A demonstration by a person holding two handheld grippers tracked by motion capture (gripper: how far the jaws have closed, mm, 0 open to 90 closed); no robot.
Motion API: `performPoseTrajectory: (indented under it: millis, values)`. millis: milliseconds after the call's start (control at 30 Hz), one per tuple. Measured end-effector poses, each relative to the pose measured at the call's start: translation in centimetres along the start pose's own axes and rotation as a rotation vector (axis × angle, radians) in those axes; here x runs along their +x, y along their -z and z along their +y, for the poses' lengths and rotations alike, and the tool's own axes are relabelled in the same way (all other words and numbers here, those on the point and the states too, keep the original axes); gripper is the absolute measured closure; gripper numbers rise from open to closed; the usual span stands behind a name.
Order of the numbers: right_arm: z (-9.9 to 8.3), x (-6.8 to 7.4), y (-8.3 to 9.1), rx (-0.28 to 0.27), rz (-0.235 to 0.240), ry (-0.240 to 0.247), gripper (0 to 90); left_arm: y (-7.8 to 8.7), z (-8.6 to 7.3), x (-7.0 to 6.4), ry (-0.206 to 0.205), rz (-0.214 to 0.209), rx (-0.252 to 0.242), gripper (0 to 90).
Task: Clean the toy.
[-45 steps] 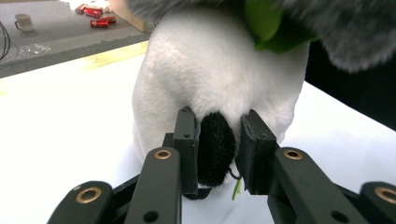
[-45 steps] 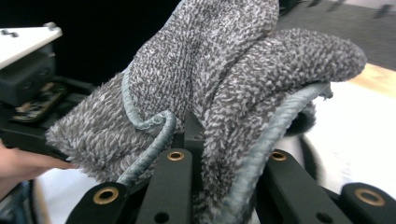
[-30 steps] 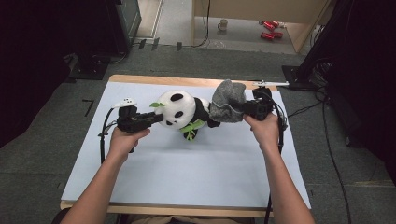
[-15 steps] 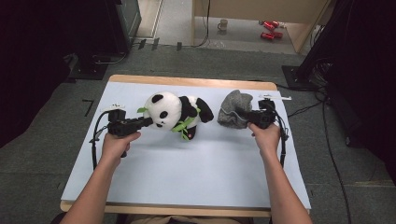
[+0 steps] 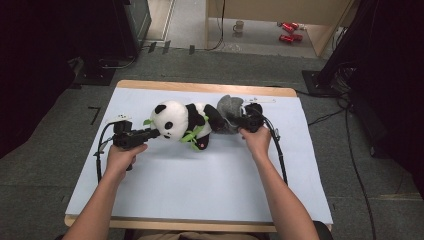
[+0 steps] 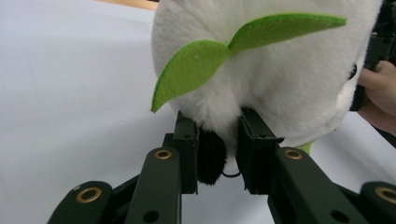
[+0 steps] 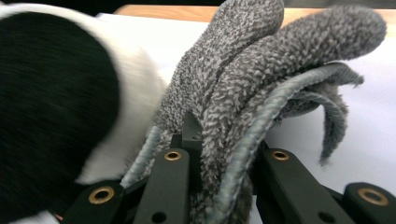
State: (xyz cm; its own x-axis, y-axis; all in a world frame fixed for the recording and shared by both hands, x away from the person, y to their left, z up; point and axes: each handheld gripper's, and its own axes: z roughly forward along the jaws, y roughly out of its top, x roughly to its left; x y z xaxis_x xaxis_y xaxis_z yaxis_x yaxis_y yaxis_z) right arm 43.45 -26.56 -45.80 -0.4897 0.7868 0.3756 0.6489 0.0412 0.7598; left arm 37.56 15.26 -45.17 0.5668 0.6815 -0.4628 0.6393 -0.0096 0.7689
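In the left gripper view, the 2 black jaws of the left gripper (image 6: 217,149) are clenched on a small black tuft at the bottom of the panda toy (image 6: 261,70), low in the centre of the frame, with white plush bulging just above them. A green felt leaf (image 6: 201,65) sticks out from the plush toward the upper middle of that view.

In the right gripper view, the jaws of the right gripper (image 7: 219,163) are clamped on a bunched grey cloth (image 7: 261,70), whose folds rise between them toward the upper centre. The panda's black and white plush presses against the cloth at the left of that frame.

In the high view, the panda toy (image 5: 185,122) lies on its side at the centre of the worktop (image 5: 200,200), the left gripper (image 5: 150,134) at its head on the left. The grey cloth (image 5: 229,107) touches the panda's far end, just right of centre, where the right gripper (image 5: 235,122) holds it.
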Motion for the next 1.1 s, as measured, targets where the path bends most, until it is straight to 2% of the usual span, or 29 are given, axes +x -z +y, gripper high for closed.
performPoseTrajectory:
  millis: [100, 200, 267, 333, 400, 467, 533, 600, 667, 733, 867, 967, 1100]
  values:
    - [0.1, 0.7, -0.9, -0.027, 0.072, -0.002, 79.0, -0.2, -0.1, 0.2, 0.009, -0.016, 0.003, 72.1]
    - [0.4, 1.4, -1.2, -0.021, 0.145, -0.037, 80.4, -0.2, -0.2, 0.5, 0.014, -0.041, 0.008, 72.4]
    - [0.8, 2.0, -0.7, -0.015, 0.157, -0.033, 80.9, -0.2, -0.2, 0.3, 0.01, -0.053, 0.012, 72.5]
    - [1.2, 2.6, 0.1, -0.01, 0.15, -0.013, 81.1, -0.2, -0.2, -0.1, 0.005, -0.078, 0.025, 72.5]
    - [1.5, 3.0, 1.4, -0.018, 0.155, -0.015, 81.1, -0.1, -0.2, -0.6, 0.002, -0.11, 0.037, 72.4]
    - [1.7, 3.3, 3.1, -0.02, 0.165, -0.023, 81.0, 0.3, -0.2, -1.4, -0.01, -0.144, 0.049, 72.0]
    - [1.7, 3.7, 5.0, 0.005, 0.167, -0.026, 80.9, 0.7, -0.4, -2.2, -0.001, -0.164, 0.062, 71.1]
    - [1.1, 4.0, 6.7, 0.015, 0.17, -0.037, 80.8, 0.8, -0.9, -2.9, -0.02, -0.158, 0.093, 70.4]
    - [0.2, 4.1, 7.5, 0.03, 0.157, -0.034, 80.8, 0.5, -1.7, -3.4, -0.049, -0.144, 0.134, 69.9]
    - [-0.9, 4.0, 7.7, 0.053, 0.138, -0.014, 80.7, 0.2, -2.4, -3.5, -0.061, -0.131, 0.149, 69.2]
    - [-1.9, 3.0, 7.4, 0.024, 0.178, -0.074, 80.7, -0.3, -2.8, -2.9, -0.059, -0.109, 0.094, 67.1]
    - [-2.1, 2.5, 6.6, 0.015, 0.161, -0.063, 80.6, -0.4, -2.8, -2.8, -0.104, -0.063, 0.091, 65.1]
    - [-2.1, 1.8, 5.4, -0.004, 0.128, -0.051, 79.3, -0.9, -2.6, -2.2, -0.096, -0.027, 0.072, 63.4]
